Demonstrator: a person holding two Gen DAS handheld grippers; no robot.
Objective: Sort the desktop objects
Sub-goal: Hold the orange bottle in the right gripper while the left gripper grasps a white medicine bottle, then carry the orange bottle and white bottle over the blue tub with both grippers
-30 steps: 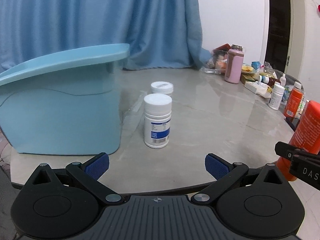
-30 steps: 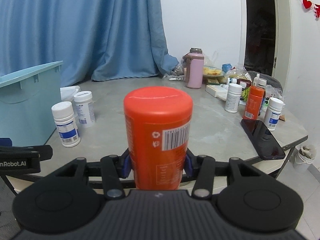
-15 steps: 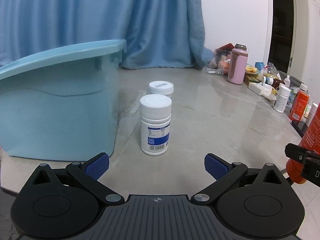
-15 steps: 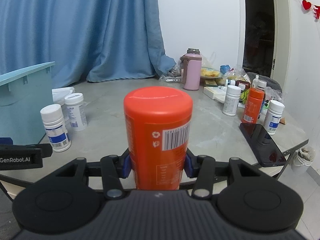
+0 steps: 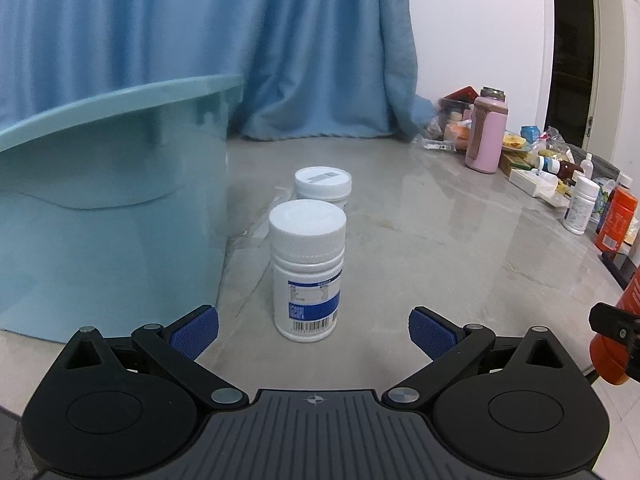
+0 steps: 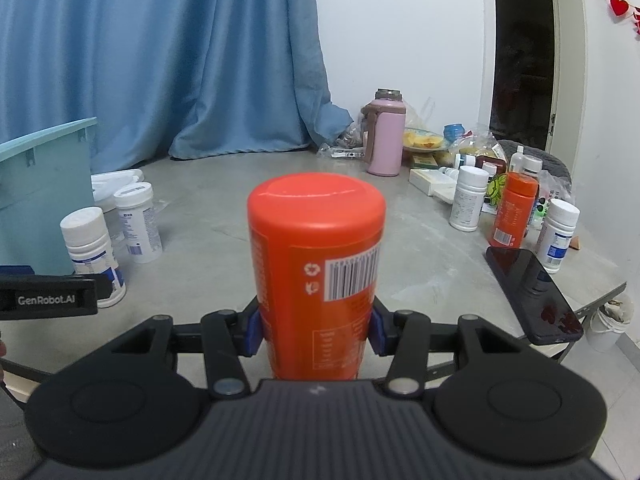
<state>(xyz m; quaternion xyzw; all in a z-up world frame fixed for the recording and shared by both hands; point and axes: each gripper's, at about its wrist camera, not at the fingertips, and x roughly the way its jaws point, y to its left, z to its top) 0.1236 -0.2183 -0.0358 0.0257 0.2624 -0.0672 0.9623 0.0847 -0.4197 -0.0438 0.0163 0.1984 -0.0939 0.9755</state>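
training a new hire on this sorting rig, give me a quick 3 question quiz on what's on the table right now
1. True or false: the left gripper is shut on the white bottle.
2. What does the right gripper hold?
A. pink flask
B. orange bottle
C. phone
3. Fill in: the blue bin stands to the ___ of the white bottle in the left wrist view.

Key:
1. False; its jaws are open, the bottle stands ahead of them.
2. B, the orange bottle.
3. left
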